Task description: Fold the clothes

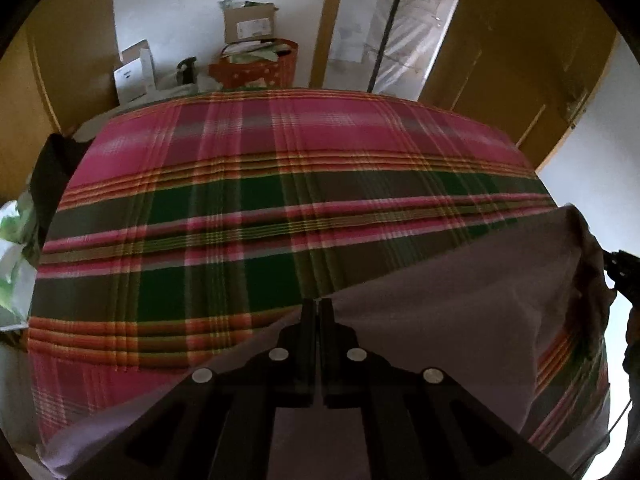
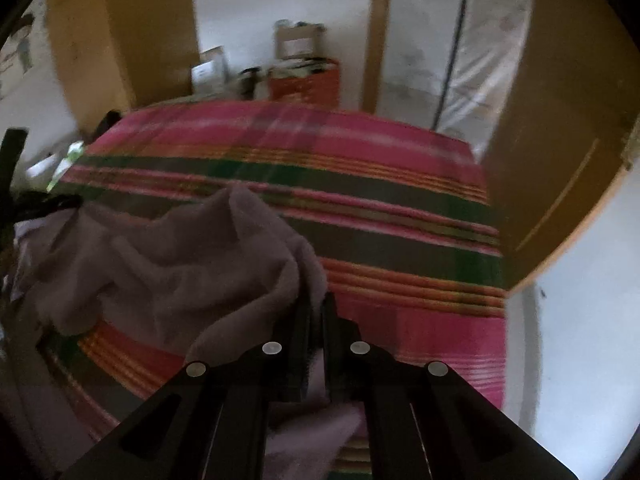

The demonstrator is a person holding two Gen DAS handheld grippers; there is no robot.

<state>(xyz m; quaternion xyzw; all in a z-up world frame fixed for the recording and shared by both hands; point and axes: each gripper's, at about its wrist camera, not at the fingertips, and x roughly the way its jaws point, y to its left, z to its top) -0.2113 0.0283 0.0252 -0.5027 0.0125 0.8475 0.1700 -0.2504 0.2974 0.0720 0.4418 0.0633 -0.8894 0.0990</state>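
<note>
Left wrist view shows both my left gripper (image 1: 319, 308) and right gripper (image 2: 319, 304) clamped on the mauve garment (image 1: 460, 288), lifted unfolded over the plaid bed (image 1: 240, 200); folding remains.

Premises are a domestic bedroom in use partly for storage. A bed (image 1: 280, 216) occupies most of both views, covered with a plaid spread in pink, green and orange bands. Behind its far edge, against a plain white wall (image 1: 176, 12), stand an open cardboard box (image 1: 250, 22), a smaller white carton (image 1: 134, 70) and an orange basket (image 1: 260, 68) filled with papers or cloth (contents not legible). Wooden wardrobe panels or doors (image 1: 516, 52) in a yellow-brown finish flank the room on both sides. A tall item wrapped in clear plastic sheeting (image 1: 384, 28) leans upright between the wooden frames. Lighting is dim, household-level.
</note>
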